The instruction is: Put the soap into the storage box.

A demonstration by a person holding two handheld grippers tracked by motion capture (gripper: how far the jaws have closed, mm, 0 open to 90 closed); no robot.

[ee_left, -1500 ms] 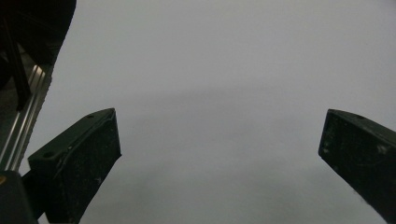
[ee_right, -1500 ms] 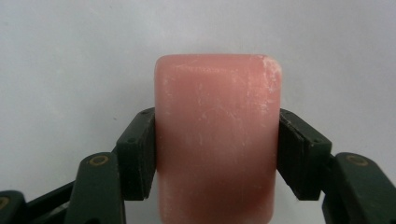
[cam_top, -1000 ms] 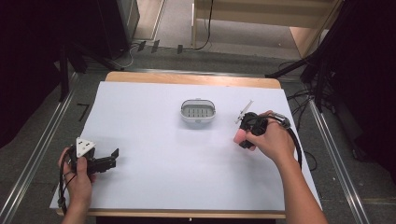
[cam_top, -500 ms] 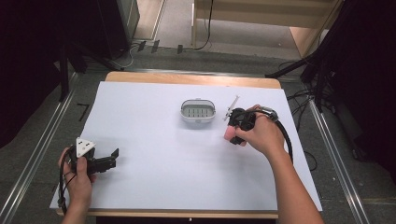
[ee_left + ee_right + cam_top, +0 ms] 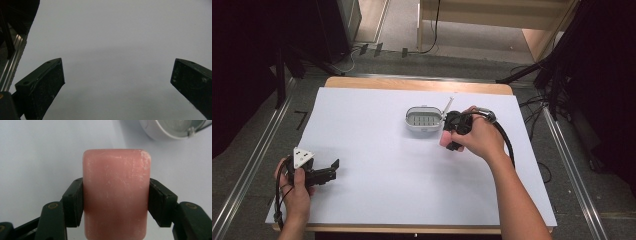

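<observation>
A pink bar of soap [image 5: 116, 192] is clamped between the two black jaws of my right gripper [image 5: 116, 202]. From above, that gripper [image 5: 448, 139] hangs over the white table just right of a small white oval soap dish [image 5: 424, 119] with a ribbed bottom, and the soap [image 5: 445, 138] pokes out below the hand. The dish's rim [image 5: 160, 132] also sits at the top right of the right gripper view. My left gripper [image 5: 332, 169] rests at the table's front left, open, with nothing between its jaws [image 5: 117, 82].
A white sheet [image 5: 377, 170] covers the wooden table. A thin white stick-like part [image 5: 447, 105] lies just right of the dish. Metal rails [image 5: 252, 165] run along both sides of the table, and cables [image 5: 532, 105] trail at the far right.
My right gripper has carried the pink soap leftward, from the right of the table to just beside the dish. The left gripper has stayed in place.
</observation>
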